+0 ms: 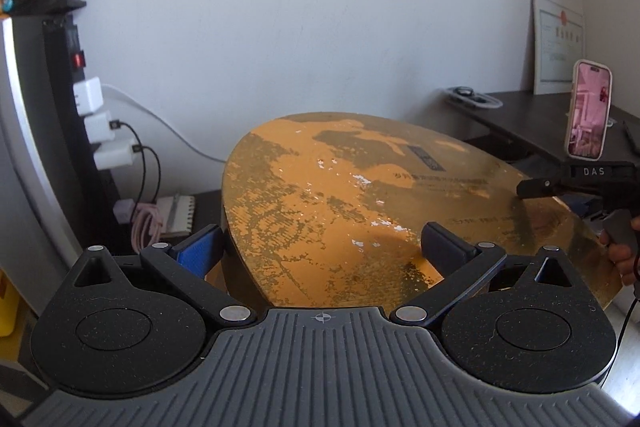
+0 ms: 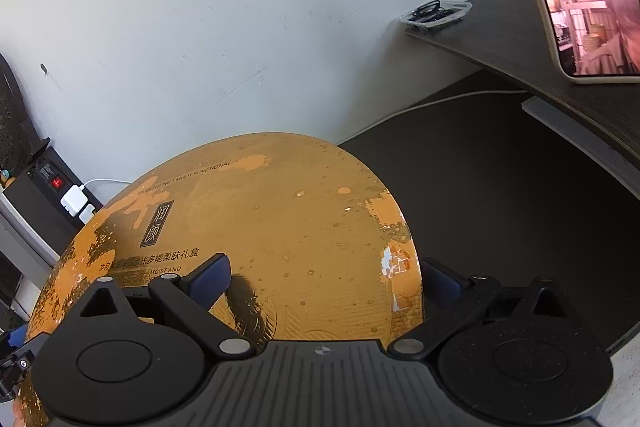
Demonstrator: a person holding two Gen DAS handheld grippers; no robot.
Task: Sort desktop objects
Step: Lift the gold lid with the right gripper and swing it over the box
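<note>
A worn orange-gold gift box [image 1: 340, 187] with black printed lettering fills the middle of both views [image 2: 280, 219]. My left gripper [image 1: 322, 249] is open wide over the box's near left corner, with the blue pad [image 1: 200, 251] beside the left side wall and the other finger above the lid. My right gripper [image 2: 324, 279] is open wide too, over the near right corner; its right finger [image 2: 440, 279] hangs just outside the box's edge. Whether any finger touches the box cannot be told. The right gripper [image 1: 536, 187] also shows in the left wrist view, held by a hand [image 1: 624, 259].
A phone [image 1: 590, 111] with a lit pink screen stands upright on the dark desk [image 2: 500, 39], very near my right gripper. A clear tray [image 2: 436, 13] sits at the desk's far corner. A power strip [image 1: 80, 67] with white chargers [image 1: 100, 131] stands left; a framed certificate [image 1: 558, 43] leans against the wall.
</note>
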